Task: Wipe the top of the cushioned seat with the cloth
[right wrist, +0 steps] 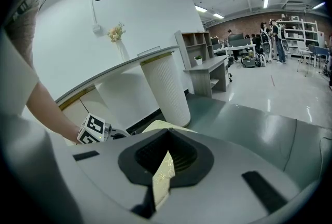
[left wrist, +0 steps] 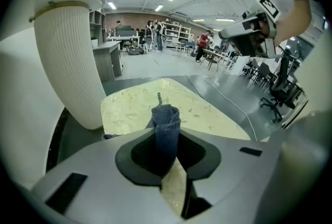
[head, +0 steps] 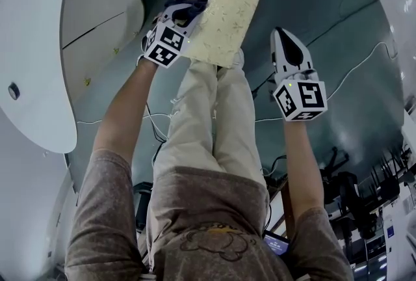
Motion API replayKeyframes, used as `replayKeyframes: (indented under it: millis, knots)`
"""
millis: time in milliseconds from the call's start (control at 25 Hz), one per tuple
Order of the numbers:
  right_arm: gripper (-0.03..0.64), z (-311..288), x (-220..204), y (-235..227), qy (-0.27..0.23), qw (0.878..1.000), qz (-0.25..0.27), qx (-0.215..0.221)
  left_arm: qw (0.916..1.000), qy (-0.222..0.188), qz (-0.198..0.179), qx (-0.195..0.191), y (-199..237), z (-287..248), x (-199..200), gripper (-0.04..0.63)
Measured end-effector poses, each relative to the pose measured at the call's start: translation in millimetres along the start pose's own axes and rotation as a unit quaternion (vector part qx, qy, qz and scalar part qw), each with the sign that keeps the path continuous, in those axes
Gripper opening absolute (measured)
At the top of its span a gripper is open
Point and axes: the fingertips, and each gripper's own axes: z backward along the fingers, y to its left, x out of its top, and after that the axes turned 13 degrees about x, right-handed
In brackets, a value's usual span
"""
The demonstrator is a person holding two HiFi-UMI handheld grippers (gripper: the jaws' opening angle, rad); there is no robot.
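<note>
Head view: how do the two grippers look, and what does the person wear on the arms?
The left gripper and the right gripper both have pale grey-white shells with black parts around the claw. Each carries a white cube printed with black square markers. The person wears a brownish-grey T-shirt with short sleeves.

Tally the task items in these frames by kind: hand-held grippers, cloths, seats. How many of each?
Hand-held grippers: 2 (left hand-held gripper, right hand-held gripper)
Dark blue cloth: 1
Cushioned seat: 1
Total: 4
</note>
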Motion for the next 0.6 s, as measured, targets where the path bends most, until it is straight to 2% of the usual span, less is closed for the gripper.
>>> replayKeyframes:
  millis: [600]
  knots:
    - [0.006,6,-10,17,0.001,1.000,0.008,0.007,0.9989,0.020,0.040,-0.014,-42,46,-54,0.081]
